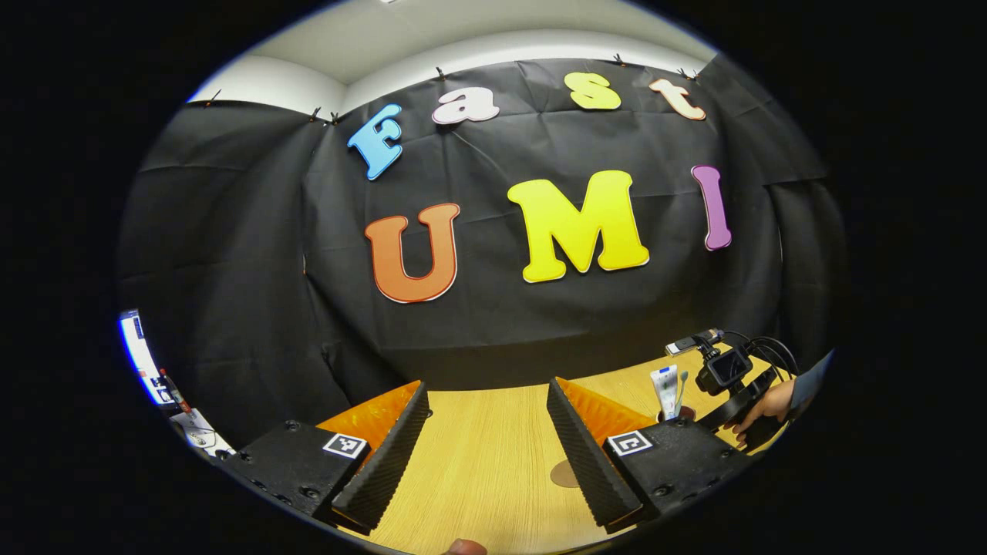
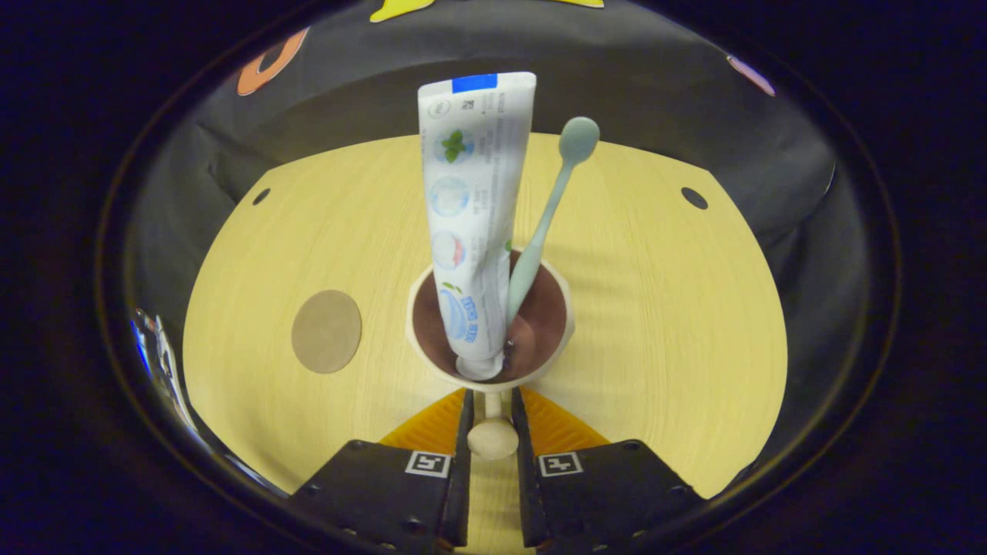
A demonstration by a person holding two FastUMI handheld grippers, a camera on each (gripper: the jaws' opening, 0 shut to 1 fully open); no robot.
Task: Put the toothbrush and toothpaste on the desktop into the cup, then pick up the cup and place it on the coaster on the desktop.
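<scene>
A cream cup (image 2: 569, 317) with a brown inside stands upright in the middle of the wooden desktop (image 2: 663, 308). A white toothpaste tube (image 2: 472, 208) and a pale green toothbrush (image 2: 544, 223) stick up out of it. My right gripper (image 2: 491, 401) is shut on the cup's handle (image 2: 493, 437), whose round knob sits between the two fingers. A round brown coaster (image 2: 326, 331) lies flat to the cup's left, apart from it. My left gripper (image 1: 487, 385) is open over bare wood, with an edge of the coaster (image 1: 565, 473) beside its right finger. The toothpaste tube (image 1: 665, 388) shows far right.
Black cloth walls close off the desktop at the back and sides. Small dark holes (image 2: 694, 198) mark the far corners of the desktop. In the left gripper view a hand (image 1: 763, 408) holds the other gripper's body (image 1: 725, 368) at the right edge.
</scene>
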